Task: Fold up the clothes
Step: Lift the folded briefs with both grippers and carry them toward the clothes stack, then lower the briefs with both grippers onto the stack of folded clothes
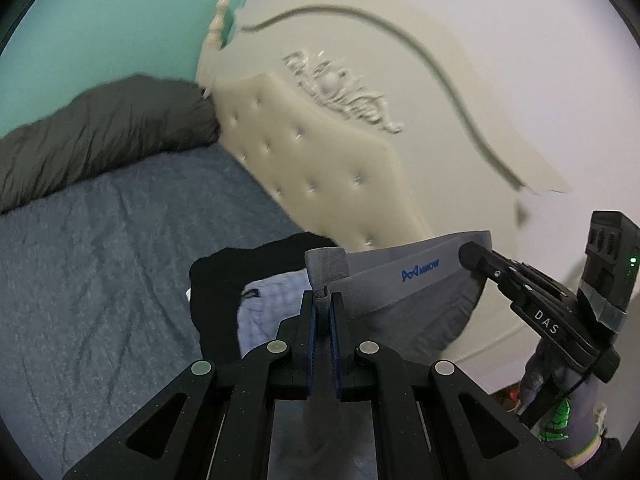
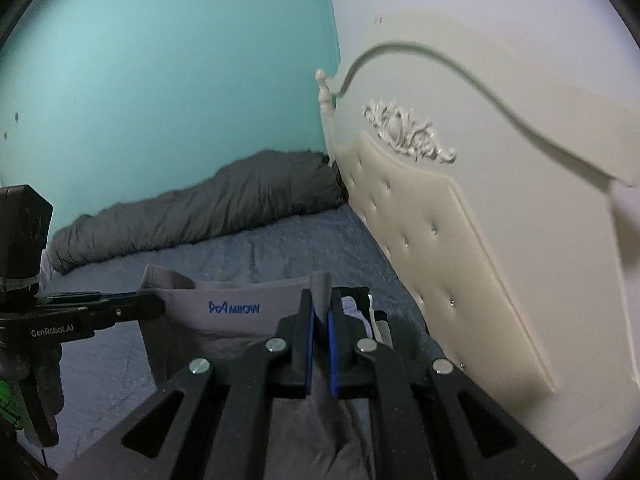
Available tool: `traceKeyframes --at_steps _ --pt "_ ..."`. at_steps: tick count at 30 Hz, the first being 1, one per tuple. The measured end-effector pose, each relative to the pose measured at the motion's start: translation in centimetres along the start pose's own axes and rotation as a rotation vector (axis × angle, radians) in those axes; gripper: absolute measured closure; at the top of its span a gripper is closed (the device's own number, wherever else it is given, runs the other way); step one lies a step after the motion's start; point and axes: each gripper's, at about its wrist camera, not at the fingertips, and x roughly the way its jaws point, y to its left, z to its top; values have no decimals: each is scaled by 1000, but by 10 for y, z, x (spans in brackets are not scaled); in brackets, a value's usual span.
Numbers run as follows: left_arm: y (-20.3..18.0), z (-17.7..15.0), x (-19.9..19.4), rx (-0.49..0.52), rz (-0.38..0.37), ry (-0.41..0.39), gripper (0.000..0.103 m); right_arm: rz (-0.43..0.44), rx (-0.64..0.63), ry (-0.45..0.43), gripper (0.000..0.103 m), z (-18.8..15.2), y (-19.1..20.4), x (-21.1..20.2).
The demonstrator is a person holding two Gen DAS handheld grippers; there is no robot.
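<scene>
A pair of grey underwear (image 1: 416, 304) with a blue logo on its waistband hangs stretched in the air between both grippers above the bed. My left gripper (image 1: 323, 300) is shut on one end of the waistband. My right gripper (image 2: 320, 304) is shut on the other end; it also shows in the left wrist view (image 1: 472, 258). The left gripper shows in the right wrist view (image 2: 154, 302) at the waistband's far end. The underwear (image 2: 224, 320) hangs down below the waistband.
A black garment (image 1: 224, 280) and a light blue-white one (image 1: 268, 304) lie on the blue-grey bedspread (image 1: 100, 280) below. A dark grey duvet (image 2: 200, 208) lies along the teal wall. A cream tufted headboard (image 2: 432, 240) stands to the right.
</scene>
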Motion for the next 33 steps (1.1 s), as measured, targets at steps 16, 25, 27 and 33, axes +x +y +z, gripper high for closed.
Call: traceKeyframes --at_steps 16,25,27,33 --pt "88 -20 121 -250 5 153 74 -68 -18 305 81 -16 -29 149" --pt "109 -21 100 -216 53 72 73 -28 58 115 39 -2 -52 111" --pt "106 -19 99 -201 42 60 73 -2 37 111 42 0 -50 109" --pt "90 -16 99 -117 28 46 73 33 0 140 57 2 -43 113"
